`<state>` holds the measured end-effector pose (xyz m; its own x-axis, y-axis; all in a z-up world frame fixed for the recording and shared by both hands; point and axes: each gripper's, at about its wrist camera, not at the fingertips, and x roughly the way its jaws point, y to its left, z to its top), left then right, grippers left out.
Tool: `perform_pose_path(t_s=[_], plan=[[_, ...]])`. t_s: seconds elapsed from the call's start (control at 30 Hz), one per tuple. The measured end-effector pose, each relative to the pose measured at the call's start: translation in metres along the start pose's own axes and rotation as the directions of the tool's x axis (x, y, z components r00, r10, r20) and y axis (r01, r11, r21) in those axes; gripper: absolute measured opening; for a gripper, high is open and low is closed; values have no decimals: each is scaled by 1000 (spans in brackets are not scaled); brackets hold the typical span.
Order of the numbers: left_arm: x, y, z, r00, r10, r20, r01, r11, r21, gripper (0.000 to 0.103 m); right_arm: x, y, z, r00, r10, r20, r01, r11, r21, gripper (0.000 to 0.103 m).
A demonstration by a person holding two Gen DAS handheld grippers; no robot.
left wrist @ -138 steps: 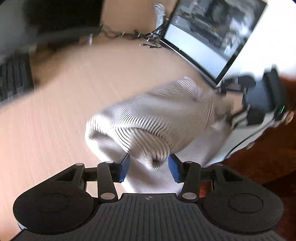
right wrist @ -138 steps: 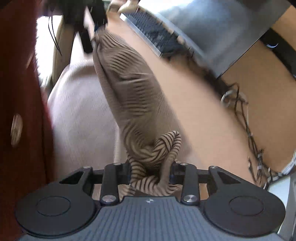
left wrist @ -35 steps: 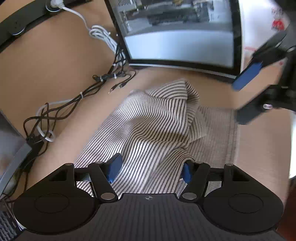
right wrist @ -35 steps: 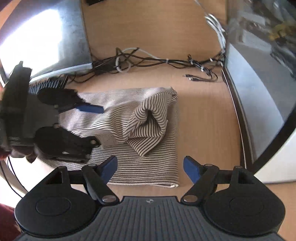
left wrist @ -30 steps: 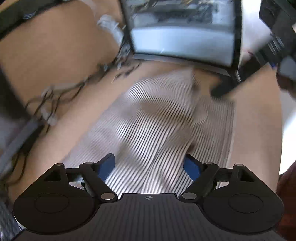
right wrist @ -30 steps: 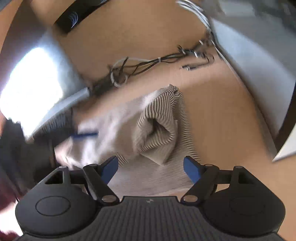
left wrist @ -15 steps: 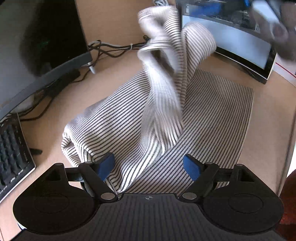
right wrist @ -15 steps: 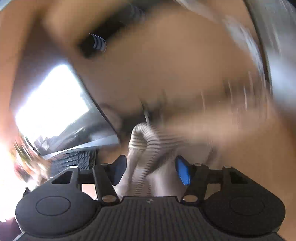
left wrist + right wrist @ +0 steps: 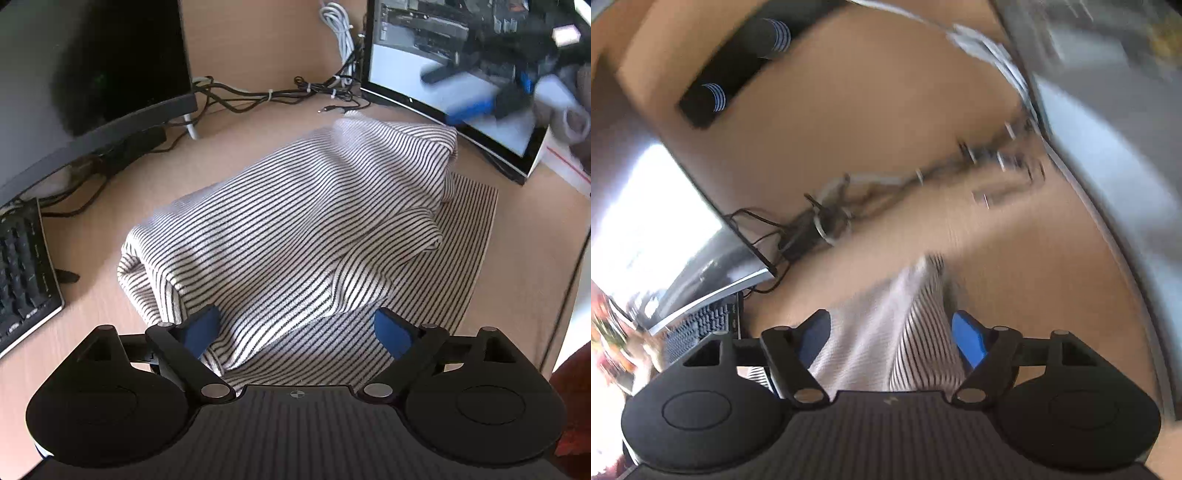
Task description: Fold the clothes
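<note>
Left gripper (image 9: 295,328) spread wide above the near edge of the striped garment (image 9: 288,229); right gripper (image 9: 890,339) also spread, cloth between its fingers unpinched.

Garment lies on the desk (image 9: 258,118) between the two monitors, part-folded — an upper layer humped loosely over a flat one. Risk: with neither gripper clamping, the hump may slide or unroll, spoiling the fold.

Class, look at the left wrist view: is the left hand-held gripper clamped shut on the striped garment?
No. The left hand-held gripper stands wide open, its blue pads apart over the striped garment lying on the desk.
</note>
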<state>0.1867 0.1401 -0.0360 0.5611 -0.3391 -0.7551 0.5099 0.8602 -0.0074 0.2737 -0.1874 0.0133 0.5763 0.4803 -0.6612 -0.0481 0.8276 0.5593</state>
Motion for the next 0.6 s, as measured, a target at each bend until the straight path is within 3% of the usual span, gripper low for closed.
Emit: perform_pose_path(t_s=[0.13, 0.27, 0.3, 0.37, 0.47, 0.6], plan=[[-3, 19, 3, 997, -70, 30, 73, 990, -125, 94, 35, -19, -15, 995, -23, -101, 30, 997, 71, 77], [-7, 37, -1, 984, -168, 55, 177, 937, -300, 95, 59, -10, -23, 990, 27, -142, -20, 999, 51, 82], [-7, 38, -2, 984, -172, 53, 180, 931, -317, 95, 55, 0, -17, 991, 55, -120, -54, 998, 14, 79], [-9, 38, -5, 984, -172, 46, 178, 928, -328, 95, 43, 25, -2, 991, 122, -52, -126, 988, -88, 56], [-7, 37, -4, 986, -165, 37, 168, 934, -316, 95, 12, 64, 18, 983, 173, 65, -147, 945, -293, 54], [-19, 33, -6, 987, -155, 51, 163, 926, -341, 95, -5, 77, 26, 983, 100, 155, -30, 916, -401, 54]])
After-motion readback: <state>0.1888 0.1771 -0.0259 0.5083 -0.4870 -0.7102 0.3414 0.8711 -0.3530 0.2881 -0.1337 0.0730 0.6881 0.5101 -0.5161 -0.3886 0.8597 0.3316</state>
